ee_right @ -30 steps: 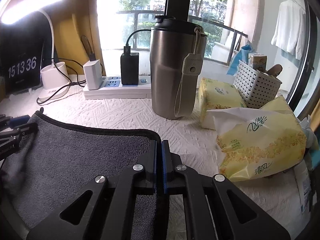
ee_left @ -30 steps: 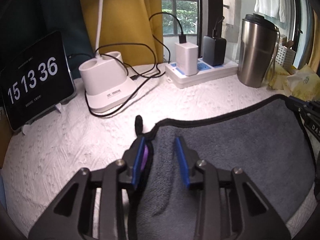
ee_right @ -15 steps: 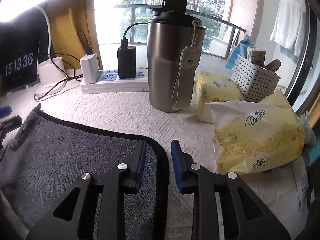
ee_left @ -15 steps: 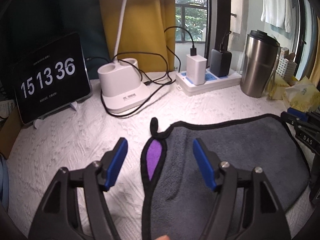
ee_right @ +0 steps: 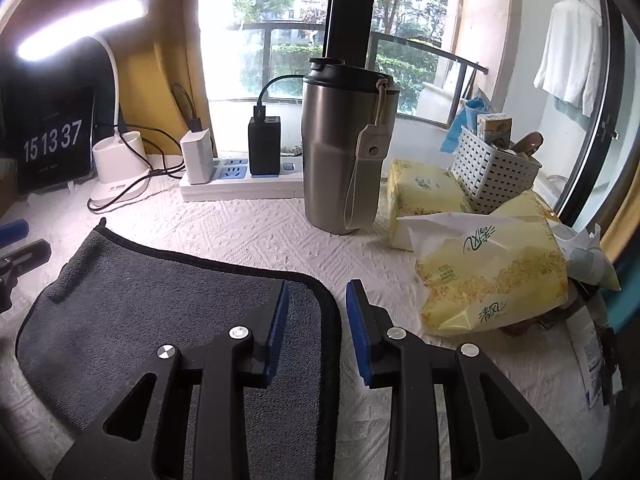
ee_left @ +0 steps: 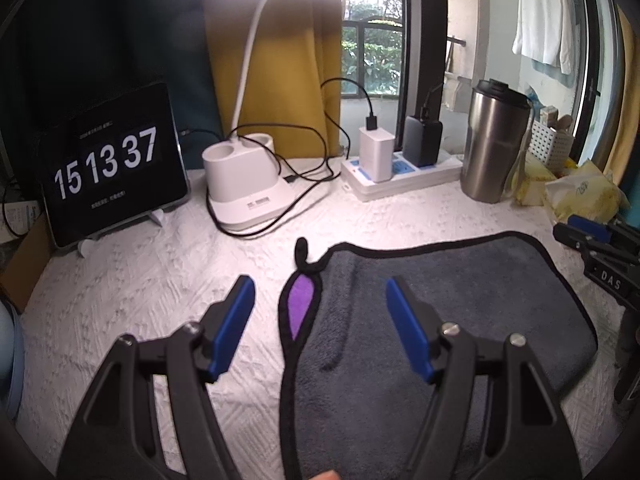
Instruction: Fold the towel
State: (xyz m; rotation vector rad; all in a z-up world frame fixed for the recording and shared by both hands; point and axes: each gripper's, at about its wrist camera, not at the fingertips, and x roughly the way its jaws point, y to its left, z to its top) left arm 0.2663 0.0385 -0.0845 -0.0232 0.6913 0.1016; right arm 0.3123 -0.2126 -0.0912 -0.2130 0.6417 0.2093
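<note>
A dark grey towel with black trim lies folded on the white textured table cover; it also shows in the right wrist view. A purple underside patch shows at its left fold, with a black hanging loop at the corner. My left gripper is wide open above the towel's left edge, holding nothing. My right gripper is open over the towel's right edge, its jaws either side of the trim. The right gripper's tip shows at the right of the left wrist view.
At the back stand a clock tablet, a white lamp base with cables, a power strip with chargers and a steel tumbler. Yellow tissue packs and a white basket lie right of the towel.
Both grippers have let go of the towel's corners, opened and pulled back and up. The towel now lies flat on the table.
</note>
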